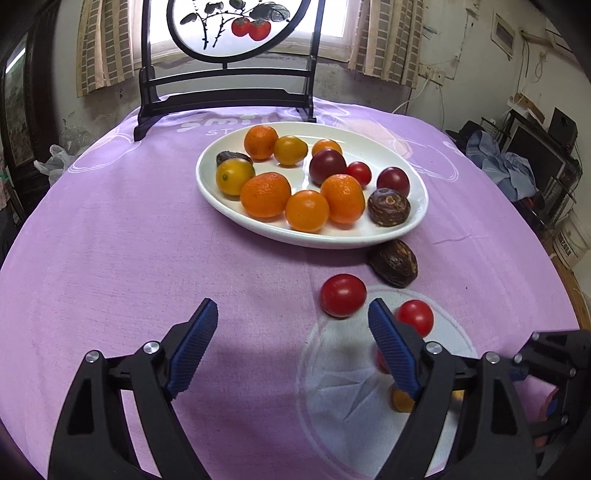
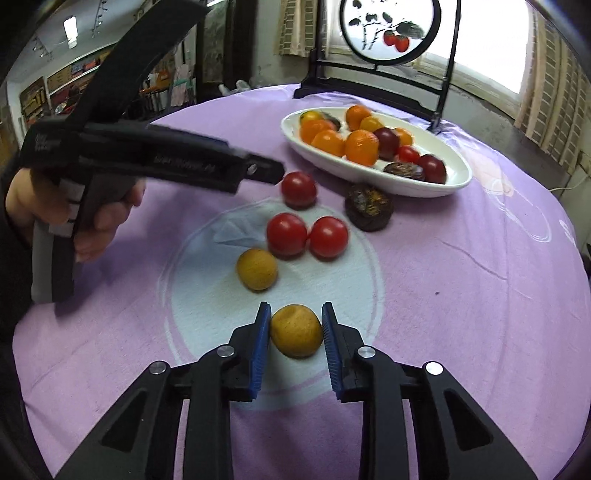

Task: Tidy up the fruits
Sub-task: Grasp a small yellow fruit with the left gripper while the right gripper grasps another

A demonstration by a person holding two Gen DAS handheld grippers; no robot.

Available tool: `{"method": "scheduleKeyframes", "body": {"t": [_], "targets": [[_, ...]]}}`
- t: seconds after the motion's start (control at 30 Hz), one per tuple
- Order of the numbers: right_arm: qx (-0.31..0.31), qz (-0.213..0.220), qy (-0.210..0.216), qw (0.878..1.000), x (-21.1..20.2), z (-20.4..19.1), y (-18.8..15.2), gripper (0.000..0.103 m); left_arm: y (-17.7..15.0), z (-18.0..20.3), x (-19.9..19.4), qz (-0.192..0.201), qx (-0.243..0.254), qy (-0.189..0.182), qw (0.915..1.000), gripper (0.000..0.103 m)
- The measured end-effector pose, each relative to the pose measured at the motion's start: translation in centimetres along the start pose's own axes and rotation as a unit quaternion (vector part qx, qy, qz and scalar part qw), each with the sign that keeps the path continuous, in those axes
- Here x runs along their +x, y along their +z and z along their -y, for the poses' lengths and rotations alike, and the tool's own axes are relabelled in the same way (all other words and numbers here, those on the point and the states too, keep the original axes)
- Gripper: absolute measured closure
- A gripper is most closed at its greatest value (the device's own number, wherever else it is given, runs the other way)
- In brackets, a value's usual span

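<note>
A white oval plate (image 1: 417, 218) (image 2: 458, 181) holds several orange, yellow, red and dark fruits. Loose on the purple cloth lie three red tomatoes (image 2: 298, 189) (image 2: 286, 234) (image 2: 328, 236), a dark wrinkled fruit (image 2: 368, 207) (image 1: 393, 263) and two tan-yellow fruits. My right gripper (image 2: 295, 328) has its blue pads on both sides of the nearer tan-yellow fruit (image 2: 295, 330), touching or nearly touching it. The other tan fruit (image 2: 256, 274) lies just beyond. My left gripper (image 1: 291, 332) is open and empty over the cloth, left of two tomatoes (image 1: 342, 295) (image 1: 415, 316).
A black wooden stand with a round painted screen (image 1: 236, 22) (image 2: 388, 33) stands at the table's far edge behind the plate. The left gripper's body and the hand holding it (image 2: 110, 210) hover at the left of the right wrist view.
</note>
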State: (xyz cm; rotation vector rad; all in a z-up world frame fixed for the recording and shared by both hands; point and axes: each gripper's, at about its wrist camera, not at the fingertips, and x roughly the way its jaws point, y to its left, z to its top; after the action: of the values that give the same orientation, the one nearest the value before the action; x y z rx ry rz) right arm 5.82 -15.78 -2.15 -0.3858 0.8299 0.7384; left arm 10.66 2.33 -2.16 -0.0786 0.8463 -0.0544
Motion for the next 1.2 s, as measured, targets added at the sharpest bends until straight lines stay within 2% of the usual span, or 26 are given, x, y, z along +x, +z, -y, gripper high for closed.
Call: {"method": "scheduleKeyframes", "body": {"t": [0.13,0.27,0.43,0.6,0.73,0.77,0.8,0.9,1.03,1.2], "targets": [[0.044,0.010,-0.014,0.999,-0.3,1.9,-0.1,0.075,-0.4,1.1,0.0,-0.009,0.025,-0.011,0.9996,0.020],[0.077,-0.002,-0.037,0.996,0.4,3.6,-0.3,0.075,-0.9,2.4,-0.5,-0.012,0.047,-0.025,0.9985,0.020],[0.083,0.004,-0.039,0.996,0.3,4.0,-0.3,0.075,-1.9,3.8,-0.3,-0.042,0.062,-0.057,0.9955,0.020],[0.085,0.008,-0.043,0.995,0.1,4.3,-0.2,0.075,-3.0,5.3,0.2,-0.052,0.095,-0.053,0.9927,0.020],[0.084,0.010,-0.044,0.996,0.0,4.2,-0.2,0.075,-3.7,6.3,0.3,-0.048,0.131,-0.053,0.9888,0.047],[0.083,0.010,-0.044,0.996,-0.1,4.2,-0.2,0.075,-3.9,6.5,0.4,-0.048,0.140,-0.055,0.9874,0.051],[0.083,0.010,-0.045,0.996,-0.1,4.1,-0.2,0.075,-4.0,6.8,0.4,-0.049,0.147,-0.060,0.9861,0.061],[0.083,0.010,-0.045,0.996,-0.1,4.1,-0.2,0.075,-4.4,7.5,0.2,-0.047,0.165,-0.064,0.9831,0.074],[0.083,0.011,-0.047,0.995,-0.1,4.2,-0.2,0.075,-4.5,7.7,0.0,-0.049,0.172,-0.065,0.9818,0.075],[0.081,0.028,-0.049,0.995,-0.6,4.1,0.0,0.075,-3.9,7.0,-0.6,-0.039,0.157,-0.065,0.9846,0.075]]}}
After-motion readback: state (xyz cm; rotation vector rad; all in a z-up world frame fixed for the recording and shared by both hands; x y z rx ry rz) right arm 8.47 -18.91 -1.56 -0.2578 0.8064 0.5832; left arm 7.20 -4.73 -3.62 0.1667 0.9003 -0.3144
